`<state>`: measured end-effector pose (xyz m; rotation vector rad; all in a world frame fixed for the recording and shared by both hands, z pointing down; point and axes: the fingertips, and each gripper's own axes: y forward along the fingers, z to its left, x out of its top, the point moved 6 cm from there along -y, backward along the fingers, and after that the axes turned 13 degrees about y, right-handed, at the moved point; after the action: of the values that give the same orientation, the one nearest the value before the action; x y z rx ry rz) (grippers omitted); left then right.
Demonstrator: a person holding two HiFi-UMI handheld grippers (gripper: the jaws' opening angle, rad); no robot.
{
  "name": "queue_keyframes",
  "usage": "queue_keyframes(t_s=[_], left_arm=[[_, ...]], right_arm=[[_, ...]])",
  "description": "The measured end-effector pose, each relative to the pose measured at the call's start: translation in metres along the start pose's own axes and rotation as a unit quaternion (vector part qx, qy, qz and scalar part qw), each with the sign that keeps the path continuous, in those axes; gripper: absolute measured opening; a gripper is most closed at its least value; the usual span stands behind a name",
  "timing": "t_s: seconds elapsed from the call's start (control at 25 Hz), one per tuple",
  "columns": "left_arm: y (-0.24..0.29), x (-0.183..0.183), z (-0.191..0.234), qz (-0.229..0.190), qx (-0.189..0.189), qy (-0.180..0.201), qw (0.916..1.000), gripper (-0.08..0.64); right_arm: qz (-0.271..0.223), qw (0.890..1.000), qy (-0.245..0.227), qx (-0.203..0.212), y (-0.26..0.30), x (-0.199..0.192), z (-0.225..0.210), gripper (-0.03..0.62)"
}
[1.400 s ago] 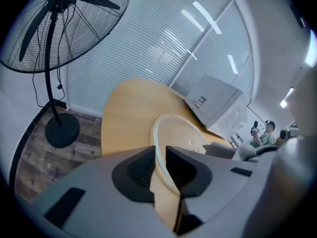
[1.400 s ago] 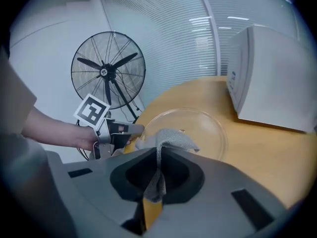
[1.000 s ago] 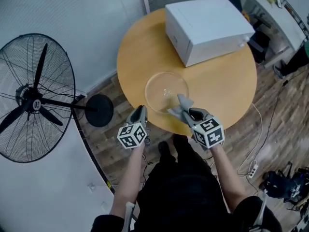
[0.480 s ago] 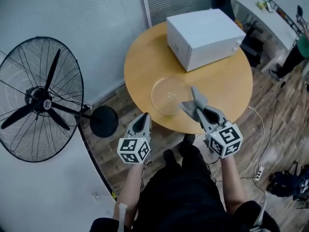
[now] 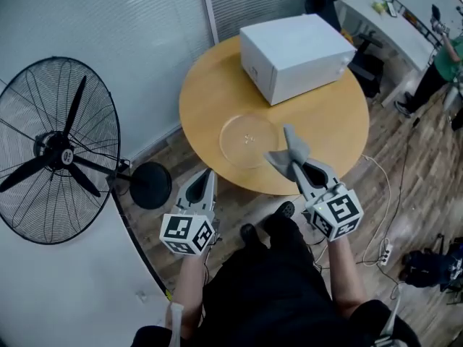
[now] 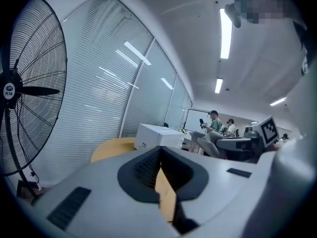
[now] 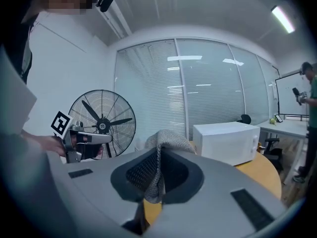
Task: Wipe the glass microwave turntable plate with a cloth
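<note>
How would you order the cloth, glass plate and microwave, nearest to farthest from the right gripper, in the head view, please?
1. Grey cloth, in the right gripper's jaws.
2. Glass turntable plate, to its left.
3. White microwave, far side.

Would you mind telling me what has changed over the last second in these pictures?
Both grippers have lifted and drawn back from the glass plate toward the person. The left gripper, empty and now shut, sits beyond the table edge. The right gripper carried the cloth away from the plate's rim, still clamped on it. The plate, the microwave and the fan stayed put.
</note>
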<state>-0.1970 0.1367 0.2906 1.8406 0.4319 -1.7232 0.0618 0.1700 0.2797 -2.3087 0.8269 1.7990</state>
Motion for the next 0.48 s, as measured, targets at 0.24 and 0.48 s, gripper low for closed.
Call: queue_keyframes(t_s=[0.24, 0.48], left_arm=[[0.002, 0.001, -0.0042, 0.001, -0.008, 0.005, 1.0, -0.003], [0.0031, -0.0011, -0.0043, 0.006, -0.009, 0.007, 0.9999, -0.003]], right_arm=[[0.008, 1.0, -0.006, 0.001, -0.0063, -0.0036, 0.0008, 0.02], [0.009, 1.0, -0.015, 0.002, -0.0057, 0.0003, 0.0018, 0.02]])
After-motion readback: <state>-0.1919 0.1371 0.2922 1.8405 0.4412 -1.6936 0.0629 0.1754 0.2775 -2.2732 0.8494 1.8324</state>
